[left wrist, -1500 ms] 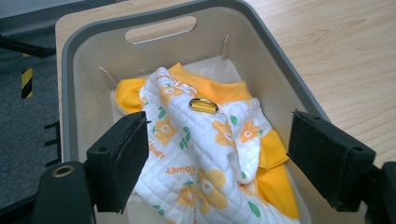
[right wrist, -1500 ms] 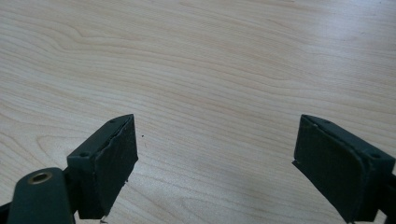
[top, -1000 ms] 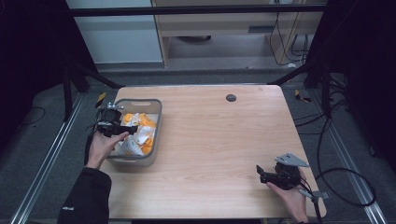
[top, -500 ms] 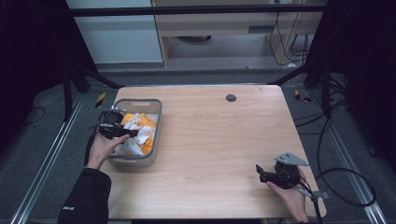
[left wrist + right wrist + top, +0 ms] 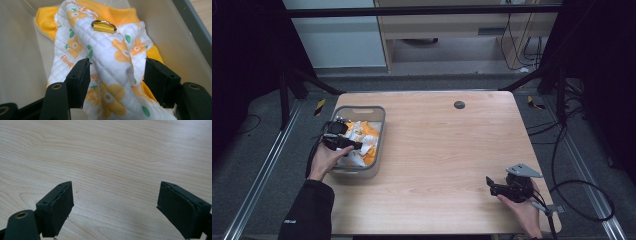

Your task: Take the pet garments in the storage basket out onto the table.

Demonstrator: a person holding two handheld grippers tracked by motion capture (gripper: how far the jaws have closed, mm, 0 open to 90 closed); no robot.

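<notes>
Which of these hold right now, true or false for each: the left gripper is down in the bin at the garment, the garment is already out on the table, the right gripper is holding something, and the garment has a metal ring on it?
1. The left gripper is in the grey bin with a fold of the garment between its jaws. True; the jaws have just been closing around that fold.
2. The garment lies out on the wooden table. False: it is inside the bin.
3. The right gripper holds something. False: its jaws stand open over bare table.
4. A metal ring on a yellow strap sits on the garment. True.
5. The garment is plain white. False: white quilted fabric with orange flowers and orange trim.
</notes>
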